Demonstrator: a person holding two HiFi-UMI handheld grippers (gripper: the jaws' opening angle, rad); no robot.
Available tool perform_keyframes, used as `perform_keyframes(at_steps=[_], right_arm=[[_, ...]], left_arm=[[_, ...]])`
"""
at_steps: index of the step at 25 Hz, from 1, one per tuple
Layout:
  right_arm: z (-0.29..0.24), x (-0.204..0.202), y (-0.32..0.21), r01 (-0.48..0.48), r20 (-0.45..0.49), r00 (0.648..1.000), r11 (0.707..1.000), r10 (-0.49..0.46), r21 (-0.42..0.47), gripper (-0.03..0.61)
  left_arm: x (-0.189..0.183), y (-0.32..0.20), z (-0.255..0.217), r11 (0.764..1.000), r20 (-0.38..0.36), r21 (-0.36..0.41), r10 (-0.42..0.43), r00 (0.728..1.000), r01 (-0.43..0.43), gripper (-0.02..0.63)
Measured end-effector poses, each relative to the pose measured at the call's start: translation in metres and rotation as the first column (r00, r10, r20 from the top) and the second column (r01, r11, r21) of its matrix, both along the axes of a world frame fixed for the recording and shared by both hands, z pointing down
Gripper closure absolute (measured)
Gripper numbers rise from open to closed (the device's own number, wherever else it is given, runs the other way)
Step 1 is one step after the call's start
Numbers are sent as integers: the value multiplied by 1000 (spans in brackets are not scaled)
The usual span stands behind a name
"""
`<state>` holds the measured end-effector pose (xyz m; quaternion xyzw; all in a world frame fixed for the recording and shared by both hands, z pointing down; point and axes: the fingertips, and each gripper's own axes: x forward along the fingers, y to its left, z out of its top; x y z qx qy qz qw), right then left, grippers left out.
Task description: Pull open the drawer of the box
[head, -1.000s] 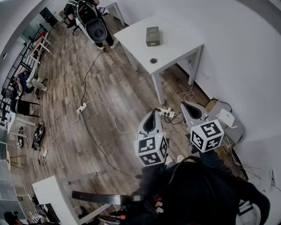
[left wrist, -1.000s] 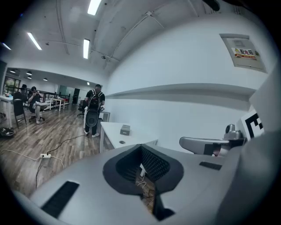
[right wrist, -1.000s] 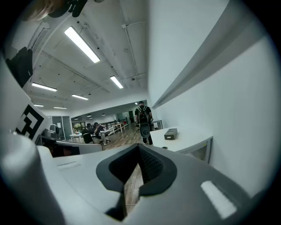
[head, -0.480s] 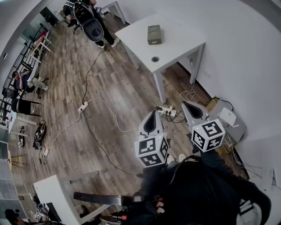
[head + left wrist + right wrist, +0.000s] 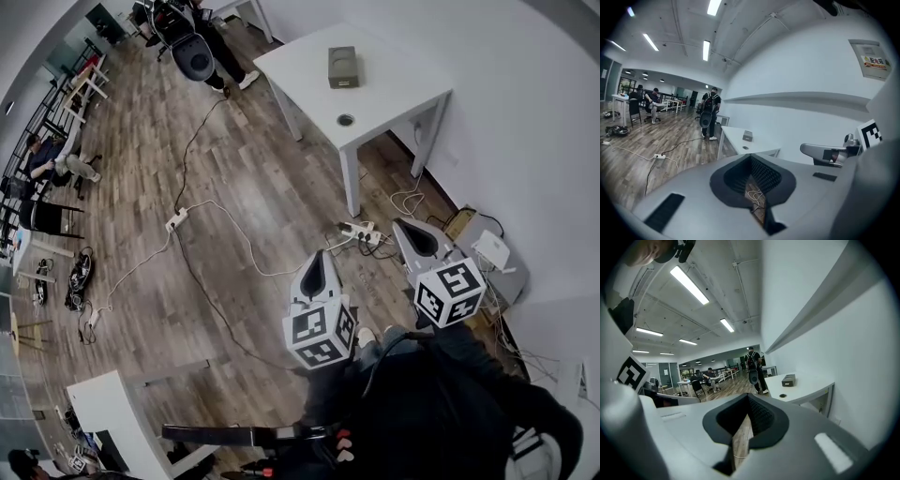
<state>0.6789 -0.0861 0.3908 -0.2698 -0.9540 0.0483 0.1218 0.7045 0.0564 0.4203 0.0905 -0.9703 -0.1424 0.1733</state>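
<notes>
The box (image 5: 342,67) is a small grey-brown case lying on a white table (image 5: 384,103) far ahead, beside the wall; its drawer front cannot be made out from here. My left gripper (image 5: 314,255) and right gripper (image 5: 403,223) hang over the wood floor close to my body, both well short of the table. Each has its jaws together with nothing between them. In the left gripper view the box (image 5: 747,136) shows small beyond my left gripper (image 5: 751,157). The right gripper view has the box (image 5: 788,379) off to the right of my right gripper (image 5: 748,397).
A power strip with tangled cables (image 5: 361,232) lies on the floor between me and the table. A second strip and a long cord (image 5: 174,222) run to the left. A person with a backpack (image 5: 202,42) stands near the table's far corner. Grey devices (image 5: 483,253) sit by the wall.
Both grippers have sunk a little in the head view, the left one more, and it now looks narrower. The table and box have slid up and to the right in the picture.
</notes>
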Motion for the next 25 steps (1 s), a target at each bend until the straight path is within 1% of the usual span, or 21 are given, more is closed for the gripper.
perform_keyframes(at_steps=[3, 6, 9, 12, 15, 18, 21, 25], right_arm=[[9, -2, 12, -3, -18, 1000, 1000, 3, 7, 586], [18, -13, 18, -2, -48, 999, 1000, 3, 16, 586], [27, -33, 27, 7, -59, 998, 1000, -6, 21, 586], [32, -65, 43, 32, -57, 998, 999, -31, 20, 586], [31, -109, 63, 64, -44, 997, 998, -63, 16, 586], [32, -161, 85, 96, -45, 994, 995, -95, 6, 586], [27, -216, 103, 121, -49, 991, 993, -121, 1, 586], [14, -283, 119, 145, -35, 989, 990, -144, 0, 586]], left_arm=[[0, 15, 13, 1000, -27, 15, -12, 1000, 13, 618], [-9, 23, 22, 1000, -54, 22, -18, 998, 19, 618], [-28, 35, 28, 999, -56, 20, -35, 998, 36, 620], [-55, 50, 32, 998, -55, 21, -60, 997, 61, 618], [-91, 66, 36, 996, -62, 17, -83, 995, 85, 618], [-138, 86, 35, 994, -70, -2, -110, 992, 110, 618], [-191, 105, 24, 991, -65, -28, -136, 989, 134, 620], [-258, 120, 5, 988, -39, -36, -152, 988, 151, 618]])
